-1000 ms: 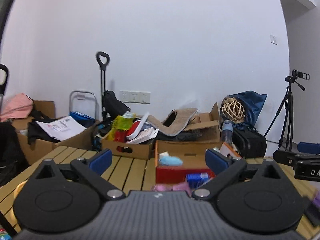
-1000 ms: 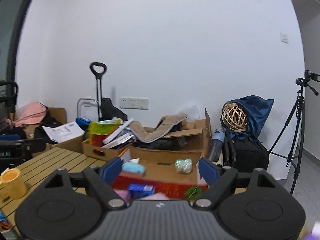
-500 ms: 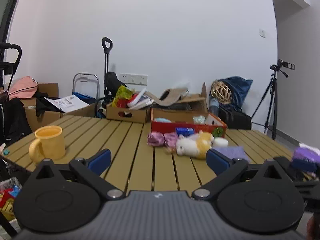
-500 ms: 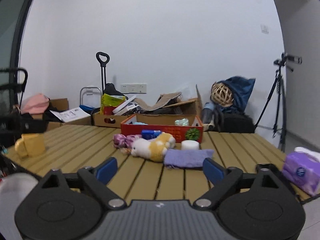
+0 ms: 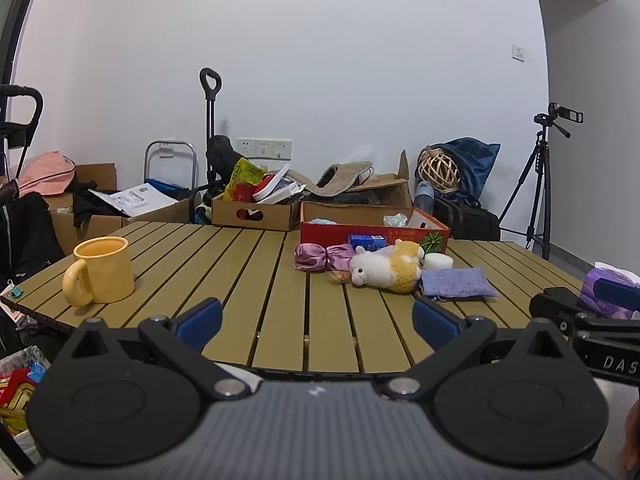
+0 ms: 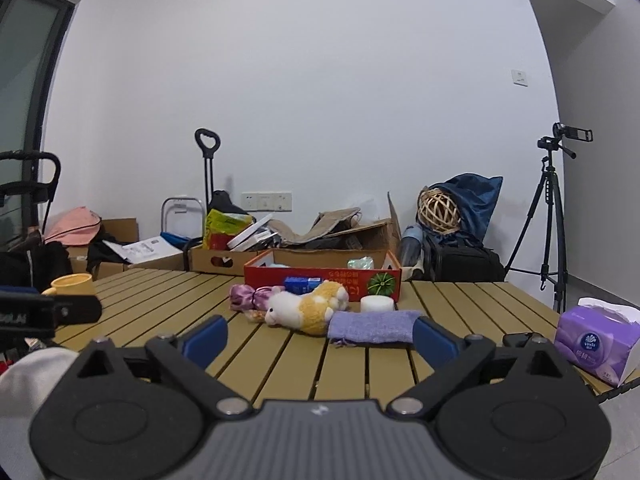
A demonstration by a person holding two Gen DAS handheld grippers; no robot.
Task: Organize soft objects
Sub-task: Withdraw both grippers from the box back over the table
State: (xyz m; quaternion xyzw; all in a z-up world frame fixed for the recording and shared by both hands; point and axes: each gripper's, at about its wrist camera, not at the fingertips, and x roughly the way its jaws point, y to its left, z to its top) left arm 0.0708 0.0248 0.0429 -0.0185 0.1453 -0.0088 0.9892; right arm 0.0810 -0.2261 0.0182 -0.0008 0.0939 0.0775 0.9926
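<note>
A white and yellow plush toy point(image 5: 386, 272) point(image 6: 306, 307) lies on the slatted wooden table point(image 5: 248, 272), in front of a red cardboard box point(image 5: 374, 229) point(image 6: 322, 271). A pink satin pouch point(image 5: 320, 257) point(image 6: 252, 297) lies to its left, a purple cloth point(image 5: 456, 282) point(image 6: 372, 326) and a white round sponge point(image 5: 438, 261) point(image 6: 377, 303) to its right. My left gripper point(image 5: 318, 320) and right gripper point(image 6: 320, 334) are both open and empty, held back at the table's near edge.
A yellow mug point(image 5: 102, 276) stands at the table's left. A purple tissue pack point(image 6: 596, 342) sits at the right edge. Cardboard boxes point(image 5: 252, 210), bags, a trolley and a camera tripod point(image 5: 540, 184) stand behind the table by the wall.
Both grippers have pulled back from over the red box to the table's near edge. The whole table top and the soft objects have come into view. Both stay open.
</note>
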